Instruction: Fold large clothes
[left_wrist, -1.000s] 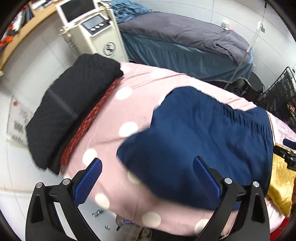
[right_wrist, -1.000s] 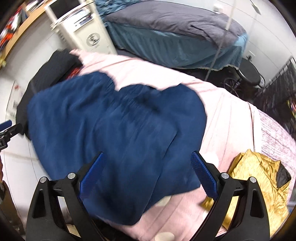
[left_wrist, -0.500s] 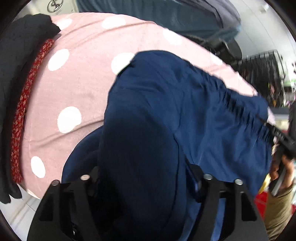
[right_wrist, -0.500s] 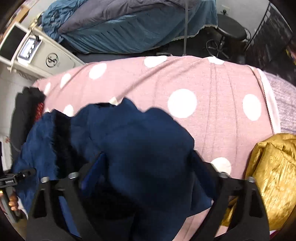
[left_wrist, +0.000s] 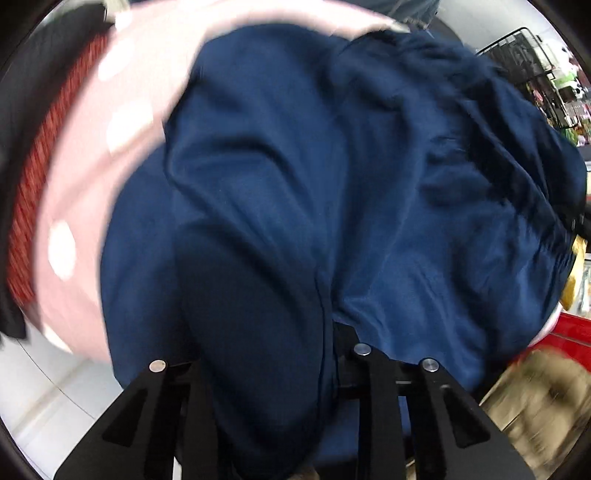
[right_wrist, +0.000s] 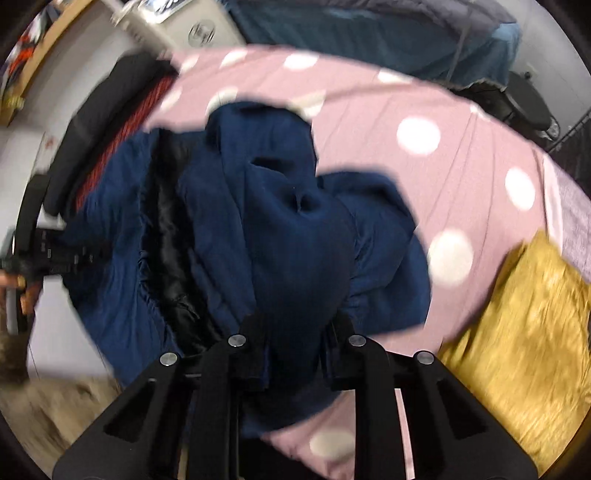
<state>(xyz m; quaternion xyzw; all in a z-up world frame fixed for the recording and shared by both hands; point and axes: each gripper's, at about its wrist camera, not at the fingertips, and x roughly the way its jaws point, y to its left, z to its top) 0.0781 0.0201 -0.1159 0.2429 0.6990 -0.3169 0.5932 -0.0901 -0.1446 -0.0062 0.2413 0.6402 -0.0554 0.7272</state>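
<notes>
A large navy blue garment (left_wrist: 332, 184) lies bunched on a pink sheet with white dots (left_wrist: 122, 110). My left gripper (left_wrist: 269, 354) is shut on a fold of the navy garment, and the cloth drapes over and hides its fingertips. In the right wrist view my right gripper (right_wrist: 295, 332) is shut on another fold of the same navy garment (right_wrist: 288, 221), lifted above the pink sheet (right_wrist: 461, 147). The left gripper's hand shows at the left edge of that view (right_wrist: 22, 258).
A folded black garment with a red patterned one (right_wrist: 110, 110) lies at the bed's left end. A gold satin garment (right_wrist: 524, 332) lies at the right. A white machine (right_wrist: 192, 29) and a second bed (right_wrist: 369, 33) stand behind.
Both grippers went from open above the flat navy garment to shut on folds of it. The garment is now gathered and lifted, and both views are blurred by motion.
</notes>
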